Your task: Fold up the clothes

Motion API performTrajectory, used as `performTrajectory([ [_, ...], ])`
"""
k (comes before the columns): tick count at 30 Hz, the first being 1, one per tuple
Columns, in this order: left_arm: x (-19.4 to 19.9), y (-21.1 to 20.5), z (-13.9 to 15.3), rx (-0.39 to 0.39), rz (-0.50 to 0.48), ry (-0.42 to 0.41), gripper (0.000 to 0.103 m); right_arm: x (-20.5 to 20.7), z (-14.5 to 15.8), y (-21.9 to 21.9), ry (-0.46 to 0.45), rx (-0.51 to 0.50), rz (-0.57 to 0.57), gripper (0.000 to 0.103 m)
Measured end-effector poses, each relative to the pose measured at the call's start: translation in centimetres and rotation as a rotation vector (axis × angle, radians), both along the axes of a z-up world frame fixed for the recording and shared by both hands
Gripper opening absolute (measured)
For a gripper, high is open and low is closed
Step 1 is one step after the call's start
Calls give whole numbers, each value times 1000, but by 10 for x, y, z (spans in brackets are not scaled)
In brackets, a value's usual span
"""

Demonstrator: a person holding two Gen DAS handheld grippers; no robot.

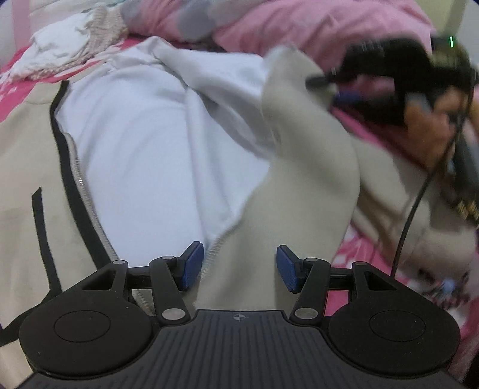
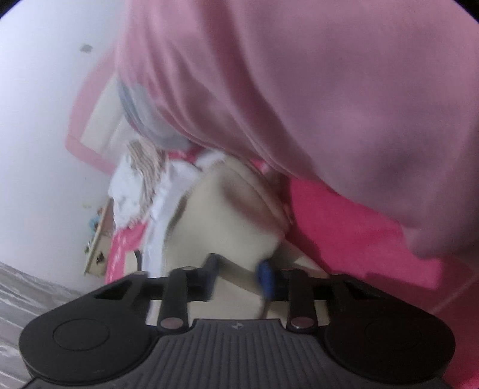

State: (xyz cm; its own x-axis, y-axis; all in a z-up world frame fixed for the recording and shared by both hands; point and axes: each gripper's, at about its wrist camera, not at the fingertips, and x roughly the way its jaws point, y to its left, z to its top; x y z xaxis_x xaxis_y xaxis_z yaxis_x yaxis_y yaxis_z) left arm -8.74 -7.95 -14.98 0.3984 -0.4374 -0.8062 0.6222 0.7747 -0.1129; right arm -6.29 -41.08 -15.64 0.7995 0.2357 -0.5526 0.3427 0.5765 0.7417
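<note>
A beige zip jacket point(image 1: 27, 167) with black trim and a pale lining point(image 1: 134, 149) lies open on a pink bedsheet point(image 1: 18, 89). My left gripper point(image 1: 239, 266) is open, its blue pads either side of the jacket's right front panel point(image 1: 302, 185) near the zip. My right gripper point(image 1: 368, 80) shows blurred at the upper right of the left wrist view, lifting that panel's upper edge. In the right wrist view the right gripper point(image 2: 239, 278) has its fingers on either side of beige jacket fabric point(image 2: 233, 215); the view is blurred.
A pink blanket point(image 1: 314, 27) is heaped at the back of the bed and fills the right wrist view point(image 2: 299, 89). White and striped clothes point(image 1: 69, 45) lie at the back left. A black cable point(image 1: 413, 209) hangs at the right. A white wall point(image 2: 45, 119) is to the left.
</note>
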Motion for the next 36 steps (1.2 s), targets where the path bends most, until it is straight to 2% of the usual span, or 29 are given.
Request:
performTrajectory([
  [3,-5,2,0,2,-2,-7,54,-6,17,2,-82,-69,-17,8],
  [7,-5,3,0,-8,5,3,54,-10,56,15,-222,-209,49,7],
  [9,-5,3,-1,-11,7,4,54,-8,76,36,-311,-289,210,7],
  [11,-3,4,0,-19,9,9,54,-10,95,74,-409,-417,477,7],
  [13,2,12,4,-49,38,37,54,-14,102,111,-458,-533,699,7],
  [16,13,43,14,-111,149,94,54,-24,92,142,-442,-640,902,7],
  [20,20,93,25,-152,295,102,54,-30,68,157,-374,-759,1009,7],
  [22,24,108,32,-177,340,99,54,-39,57,169,-359,-879,1074,7],
  [24,31,116,38,-222,371,110,54,-61,45,186,-365,-1058,1152,6],
  [26,37,113,42,-266,370,127,54,-77,29,211,-389,-1227,1203,8],
  [27,38,110,44,-285,363,134,54,-83,24,220,-400,-1272,1216,11],
  [28,39,103,44,-290,343,137,54,-88,19,228,-410,-1300,1220,13],
  [30,40,88,44,-293,297,143,54,-99,15,239,-422,-1281,1234,27],
  [34,42,56,32,-224,206,130,55,-126,11,249,-425,-1181,1326,23],
  [36,41,44,25,-148,187,105,55,-131,21,240,-399,-1097,1322,23],
])
